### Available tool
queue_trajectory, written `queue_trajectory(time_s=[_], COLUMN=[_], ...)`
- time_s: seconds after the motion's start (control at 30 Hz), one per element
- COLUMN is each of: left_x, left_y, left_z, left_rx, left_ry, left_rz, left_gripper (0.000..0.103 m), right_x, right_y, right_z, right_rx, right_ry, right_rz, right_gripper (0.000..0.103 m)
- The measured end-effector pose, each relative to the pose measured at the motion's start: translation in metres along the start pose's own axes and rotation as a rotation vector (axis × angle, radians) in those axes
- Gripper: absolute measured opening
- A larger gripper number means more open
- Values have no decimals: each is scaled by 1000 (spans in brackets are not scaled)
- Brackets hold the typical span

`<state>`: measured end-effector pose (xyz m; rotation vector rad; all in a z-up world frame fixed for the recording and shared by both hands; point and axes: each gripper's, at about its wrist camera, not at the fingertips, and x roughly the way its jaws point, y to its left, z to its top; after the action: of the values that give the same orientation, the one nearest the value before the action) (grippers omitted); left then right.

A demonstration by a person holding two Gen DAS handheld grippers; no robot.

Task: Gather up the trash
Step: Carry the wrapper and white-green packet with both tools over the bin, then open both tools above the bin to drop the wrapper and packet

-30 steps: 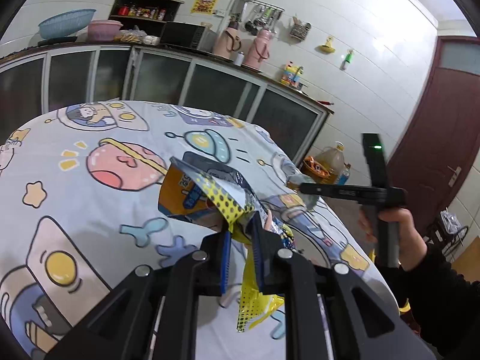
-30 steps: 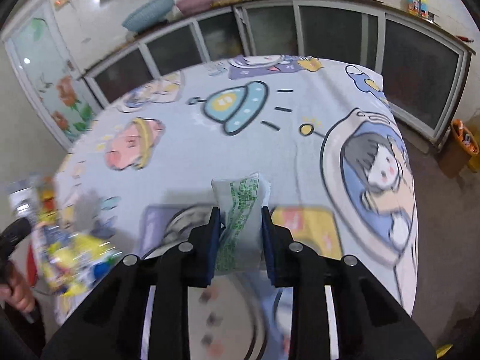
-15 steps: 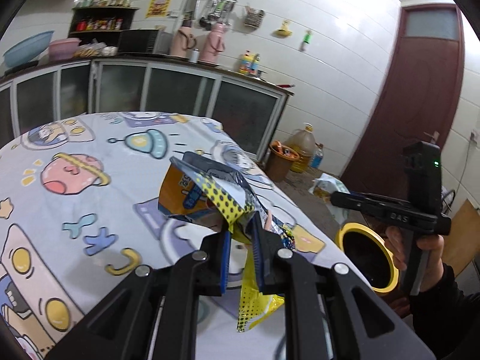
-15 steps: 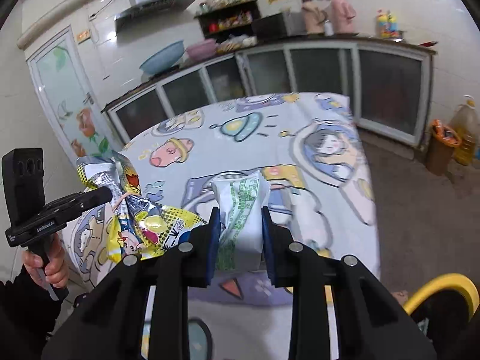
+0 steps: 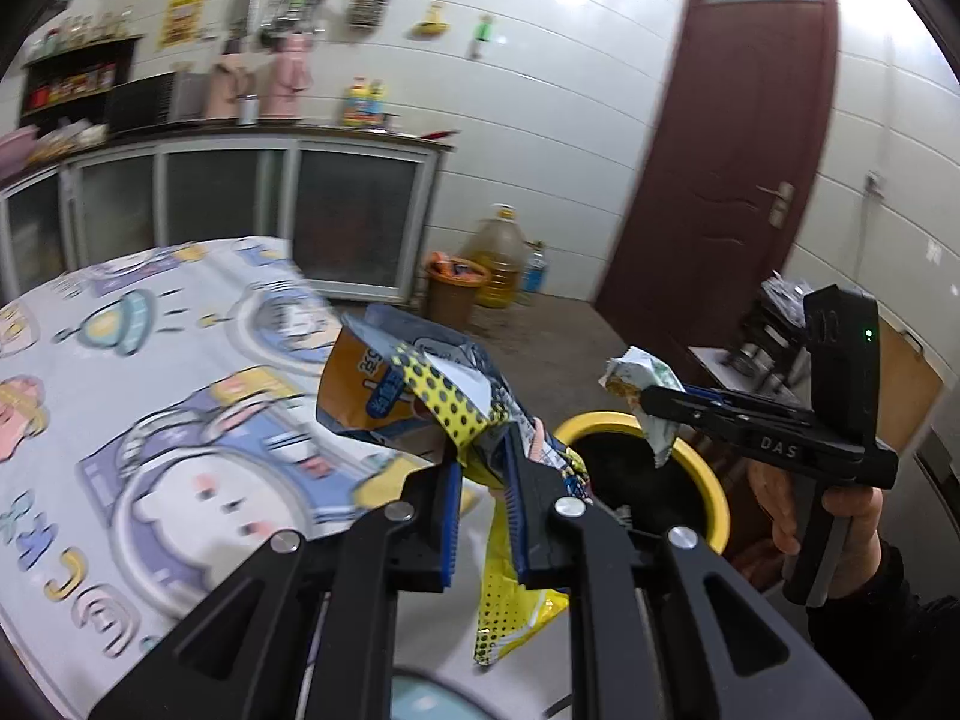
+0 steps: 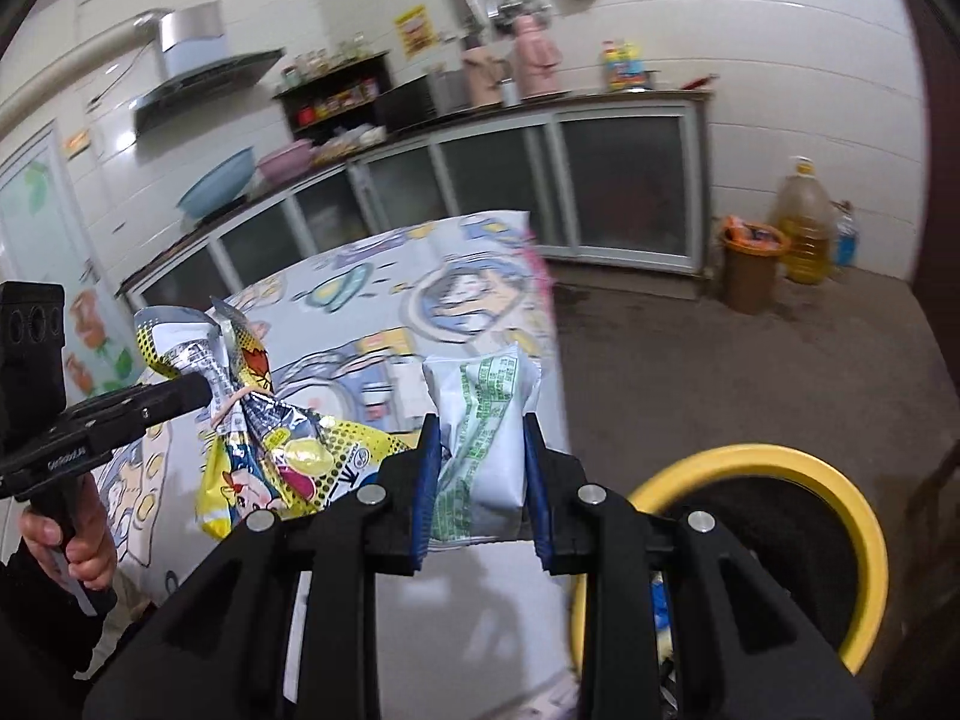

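Both hand-held grippers swung off table; white wrapper [image 6: 483, 420] clamped beside bin [image 6: 864, 534].

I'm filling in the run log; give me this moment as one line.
left gripper: shut on yellow snack wrappers | right gripper: shut on white packet | yellow-rimmed bin: close, nothing released

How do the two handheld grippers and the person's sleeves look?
Both grippers, left gripper and right gripper, are matte black pistol-grip tools with blue ribbed pads and silver screws. The right one carries white "DAS" lettering and a green light. The sleeves are dark.
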<state>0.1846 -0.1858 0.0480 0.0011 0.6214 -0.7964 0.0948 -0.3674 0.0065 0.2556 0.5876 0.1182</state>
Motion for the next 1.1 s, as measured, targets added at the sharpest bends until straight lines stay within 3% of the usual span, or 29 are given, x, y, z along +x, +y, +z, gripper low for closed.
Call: queue_trajectory(time_s=[0.5, 1.1], left_x=[63, 108], left_y=[-106, -157], left_z=[19, 18], left_rx=[150, 214], left_ry=[35, 63], left_rz=[-169, -197], left_gripper=[12, 12], right_x=[-70, -76], right_y=[-100, -140], right_z=[-39, -74], right_rx=[199, 261], right_ry=[-94, -93], right_rz=[-213, -378], right_gripper=[26, 26])
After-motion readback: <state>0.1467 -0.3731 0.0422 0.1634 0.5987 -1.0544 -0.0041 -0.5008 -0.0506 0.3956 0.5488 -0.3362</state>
